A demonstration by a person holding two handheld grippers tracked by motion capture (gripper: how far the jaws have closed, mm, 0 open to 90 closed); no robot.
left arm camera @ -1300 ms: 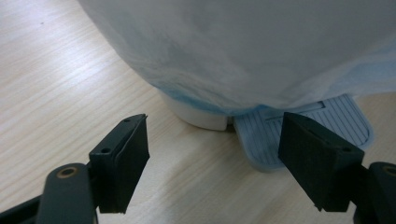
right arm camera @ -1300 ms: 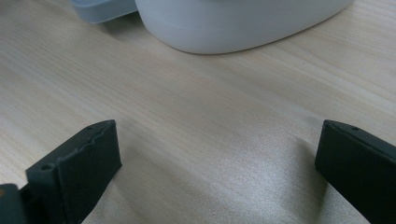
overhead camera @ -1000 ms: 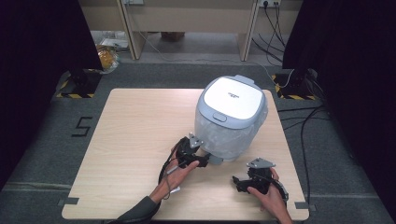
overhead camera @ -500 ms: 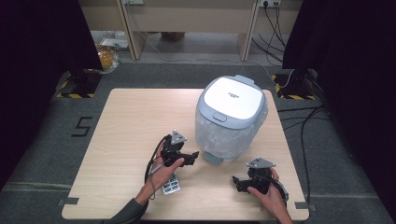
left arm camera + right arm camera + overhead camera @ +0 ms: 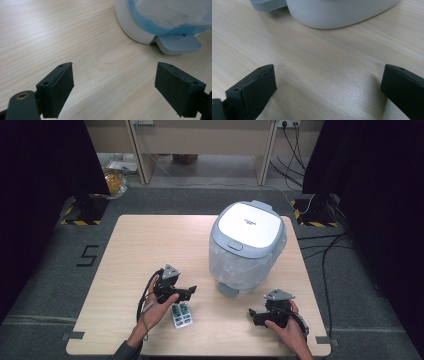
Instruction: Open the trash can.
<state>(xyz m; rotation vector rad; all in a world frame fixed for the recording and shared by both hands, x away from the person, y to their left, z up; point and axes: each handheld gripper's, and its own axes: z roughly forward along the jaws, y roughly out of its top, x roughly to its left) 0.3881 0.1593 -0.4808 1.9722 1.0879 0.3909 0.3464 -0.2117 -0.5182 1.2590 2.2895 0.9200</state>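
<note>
Bin (image 5: pixel 247 247) contents are veiled by its liner. Blister pack (image 5: pixel 181 315) lies near the bin, just beside the left gripper (image 5: pixel 190 291), jaws apart, empty.

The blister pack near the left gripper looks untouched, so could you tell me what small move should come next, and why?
Probably swing the left gripper back and down over the blister pack. Its jaws have just been opening and stand wide with only bare table between them, pointing toward the pedal bin, while the pack lies flat just beside that hand. The right gripper rests open.
</note>
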